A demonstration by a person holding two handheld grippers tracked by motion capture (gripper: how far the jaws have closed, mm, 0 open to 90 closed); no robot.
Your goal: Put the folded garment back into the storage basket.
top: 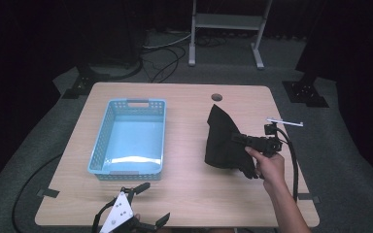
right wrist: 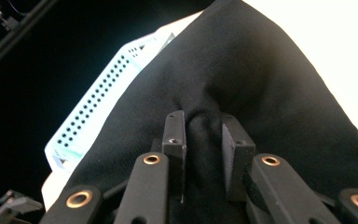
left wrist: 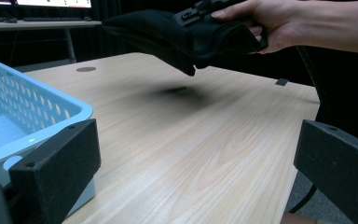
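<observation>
In the high view the right gripper (top: 240, 140) was at the centre-right of the frame, held by the person's right hand (top: 270, 167), w/ its jaws pinching a black cloth (top: 223, 141). The cloth hung bunched from the jaws, lifted above the wooden table (top: 189, 194); its upper tip pointed to the small round hole (top: 216, 96) near the table's far edge. In the right gripper view the two jaws were pressed together on a fold of the black cloth (right wrist: 242, 70) at the lower centre, and the fabric spread out over most of the frame. In the left gripper view the cloth (left wrist: 168, 32) was at the top centre, clearly off the table, w/ a dark shadow on the wood directly under it.

The left gripper (top: 143, 204) was at the bottom left of the high view, near the table's front edge, just in front of the light blue basket (top: 99, 145). Its jaws were spread wide w/ nothing between them; in the left gripper view they rose at the lower left and lower right corners, far apart, and the basket's corner was beside the left one.

The basket stood at the centre-left of the high view, well apart from the cloth. A grey metal frame (top: 226, 22) stood on the floor behind the table, at the top centre.
</observation>
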